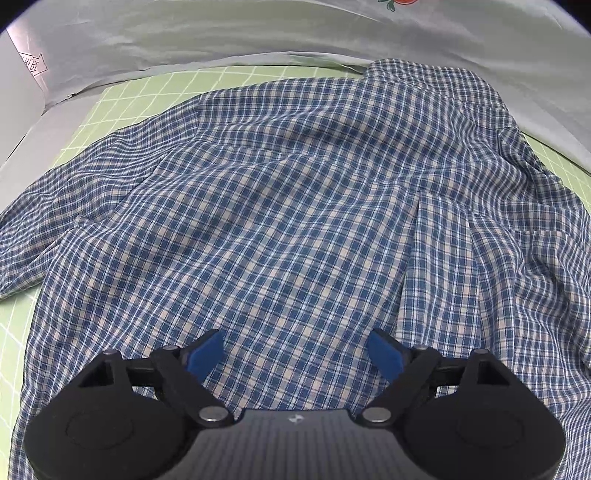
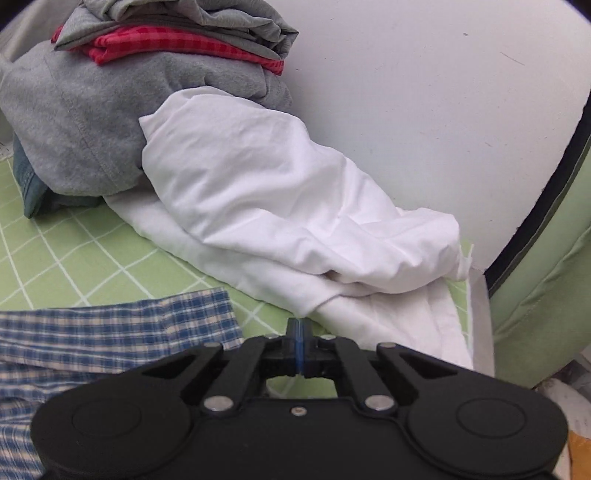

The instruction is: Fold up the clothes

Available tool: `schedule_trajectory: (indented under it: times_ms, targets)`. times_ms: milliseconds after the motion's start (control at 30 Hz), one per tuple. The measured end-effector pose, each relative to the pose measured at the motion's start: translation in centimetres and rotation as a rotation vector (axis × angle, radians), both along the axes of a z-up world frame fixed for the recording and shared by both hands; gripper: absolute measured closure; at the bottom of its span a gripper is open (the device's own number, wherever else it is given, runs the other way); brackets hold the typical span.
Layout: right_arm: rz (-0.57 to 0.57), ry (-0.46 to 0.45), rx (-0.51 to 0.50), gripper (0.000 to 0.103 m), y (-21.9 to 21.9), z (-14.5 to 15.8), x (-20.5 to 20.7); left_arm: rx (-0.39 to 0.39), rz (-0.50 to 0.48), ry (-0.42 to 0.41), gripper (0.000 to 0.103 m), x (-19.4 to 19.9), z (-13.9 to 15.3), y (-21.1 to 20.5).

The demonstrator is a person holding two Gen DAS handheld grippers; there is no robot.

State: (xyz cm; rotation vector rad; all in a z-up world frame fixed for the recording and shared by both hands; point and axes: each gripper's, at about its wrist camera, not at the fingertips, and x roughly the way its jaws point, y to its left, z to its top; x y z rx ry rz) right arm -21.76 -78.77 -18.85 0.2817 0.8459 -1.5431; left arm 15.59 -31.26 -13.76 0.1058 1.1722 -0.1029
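Note:
A blue and white checked shirt (image 1: 280,221) lies spread back-up on the green gridded mat (image 1: 122,107), collar at the far side. My left gripper (image 1: 295,350) hovers over the shirt's near part, its blue pads (image 1: 205,352) wide apart and nothing between them. In the right wrist view a sleeve or edge of the same shirt (image 2: 110,328) lies at the lower left. My right gripper (image 2: 299,332) is shut, its blue pads pressed together just short of a crumpled white garment (image 2: 280,206). I see no cloth between the pads.
A pile of clothes stands at the far left of the mat (image 2: 74,258): a grey sweatshirt (image 2: 74,110), a red checked piece (image 2: 177,44), denim (image 2: 29,184) underneath. A white wall (image 2: 424,92) rises behind. A pale grey cloth (image 1: 184,33) borders the mat beyond the shirt.

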Motion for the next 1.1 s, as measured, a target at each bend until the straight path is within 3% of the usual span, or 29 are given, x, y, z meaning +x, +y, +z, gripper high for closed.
schedule_trajectory:
  times_ms: [67,100,167,333,567,667,833,867,900,1100]
  targets:
    - [0.017,-0.005,0.000,0.092,0.6,0.6,0.3,0.001,-0.002,-0.003,0.016,-0.1,0.0,0.1]
    - [0.040,-0.014,-0.010,0.074,1.1,0.9,0.7,0.001,-0.002,-0.004,0.015,-0.1,0.0,0.2]
    - [0.129,-0.033,-0.031,0.053,2.2,1.6,2.6,0.001,-0.004,-0.002,0.014,-0.1,-0.1,0.2]
    - [0.446,-0.158,0.019,0.054,5.5,2.6,11.6,-0.004,-0.013,0.001,0.012,1.0,-0.6,-0.1]
    - [1.008,-0.404,0.177,0.059,13.1,4.1,28.9,-0.007,-0.013,-0.022,0.007,3.7,-0.9,-0.8]
    - [1.233,-0.458,0.268,0.059,16.5,4.6,34.2,-0.009,-0.017,-0.032,0.005,5.1,-1.1,-1.3]
    - [1.404,-0.367,0.387,0.061,19.9,3.1,40.5,-0.012,-0.031,-0.045,0.002,6.0,-1.2,-1.7]
    - [1.408,-0.350,0.431,0.075,19.7,2.5,41.3,-0.013,-0.036,-0.046,0.002,6.1,-1.2,-1.7]
    - [1.410,-0.351,0.473,0.100,19.2,1.9,41.9,-0.014,-0.040,-0.048,0.002,6.1,-1.3,-1.7]
    - [1.301,-0.466,0.467,0.101,14.4,1.4,44.0,-0.022,-0.068,-0.073,0.000,6.3,-1.6,-1.5]
